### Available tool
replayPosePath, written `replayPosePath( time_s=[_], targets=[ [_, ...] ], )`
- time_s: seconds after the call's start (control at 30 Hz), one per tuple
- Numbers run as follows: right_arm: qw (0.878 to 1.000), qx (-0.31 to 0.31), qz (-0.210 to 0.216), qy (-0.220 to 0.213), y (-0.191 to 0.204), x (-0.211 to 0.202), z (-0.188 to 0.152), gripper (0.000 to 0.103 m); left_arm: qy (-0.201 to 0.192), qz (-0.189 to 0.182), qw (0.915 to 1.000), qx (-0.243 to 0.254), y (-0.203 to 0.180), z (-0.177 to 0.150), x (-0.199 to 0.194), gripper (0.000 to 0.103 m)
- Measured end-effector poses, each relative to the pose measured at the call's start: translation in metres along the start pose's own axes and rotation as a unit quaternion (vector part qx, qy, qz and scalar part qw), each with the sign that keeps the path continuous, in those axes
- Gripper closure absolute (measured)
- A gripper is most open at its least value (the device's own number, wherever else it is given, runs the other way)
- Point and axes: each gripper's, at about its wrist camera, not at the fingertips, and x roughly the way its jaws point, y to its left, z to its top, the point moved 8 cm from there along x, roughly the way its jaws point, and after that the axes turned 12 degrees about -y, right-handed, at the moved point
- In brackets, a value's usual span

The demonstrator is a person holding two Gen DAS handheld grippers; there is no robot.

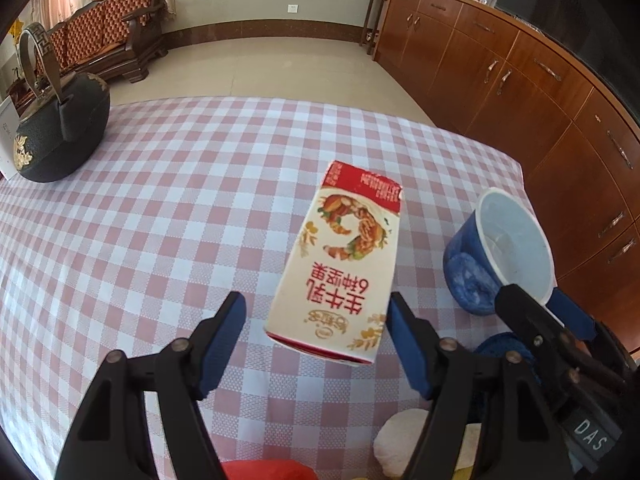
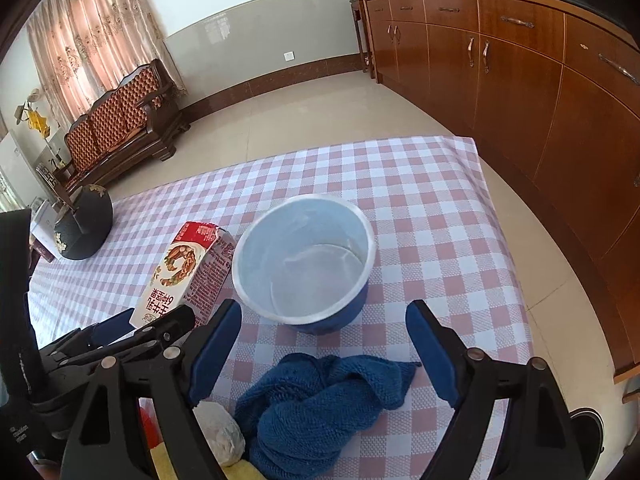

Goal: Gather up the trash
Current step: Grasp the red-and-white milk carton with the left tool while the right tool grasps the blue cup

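Observation:
A white and red milk carton (image 1: 340, 264) lies on the pink checked tablecloth, right in front of my open left gripper (image 1: 316, 328); its near end sits between the blue pads, apart from them. It also shows in the right wrist view (image 2: 180, 276). A blue bin with a white liner (image 2: 304, 268) stands upright beside the carton, just ahead of my open, empty right gripper (image 2: 324, 336). The bin also shows in the left wrist view (image 1: 504, 252). A crumpled white paper ball (image 2: 220, 432) lies near the left finger of the right gripper.
A blue knitted cloth (image 2: 320, 396) lies under the right gripper. A black cast-iron teapot (image 1: 56, 132) stands at the table's far left. Red (image 1: 264, 470) and yellow (image 2: 176, 464) items lie at the near edge. Wooden cabinets (image 2: 520, 80) line the right wall.

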Motion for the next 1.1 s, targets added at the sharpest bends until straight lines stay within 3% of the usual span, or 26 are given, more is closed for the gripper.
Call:
replayPosePath(
  time_s=[0.2, 0.5, 0.53, 0.6, 0.63, 1.1],
  targets=[
    [1.000, 0.001, -0.004, 0.018, -0.003, 0.021, 0.002, 0.016, 0.022, -0.012, 0.9997, -0.008, 0.002, -0.002, 0.011, 0.032],
    [1.000, 0.009, 0.001, 0.017, -0.003, 0.045, 0.009, 0.016, 0.008, -0.014, 0.9999, 0.000, -0.005, 0.005, 0.012, 0.032],
    [1.000, 0.005, 0.000, 0.011, -0.003, 0.045, 0.010, 0.016, 0.008, -0.016, 0.9998, 0.001, -0.007, 0.005, 0.013, 0.032],
    [1.000, -0.003, 0.000, 0.004, -0.004, 0.045, 0.013, 0.027, 0.009, -0.019, 0.9998, 0.002, -0.009, 0.006, 0.015, 0.036],
    [1.000, -0.008, -0.001, 0.002, -0.004, 0.046, 0.013, 0.027, 0.008, -0.022, 0.9997, 0.002, -0.012, 0.006, 0.016, 0.043],
    [1.000, -0.003, 0.008, -0.026, -0.015, 0.011, 0.015, 0.029, -0.044, -0.043, 0.9981, 0.002, -0.022, 0.014, -0.004, 0.050]
  ],
)
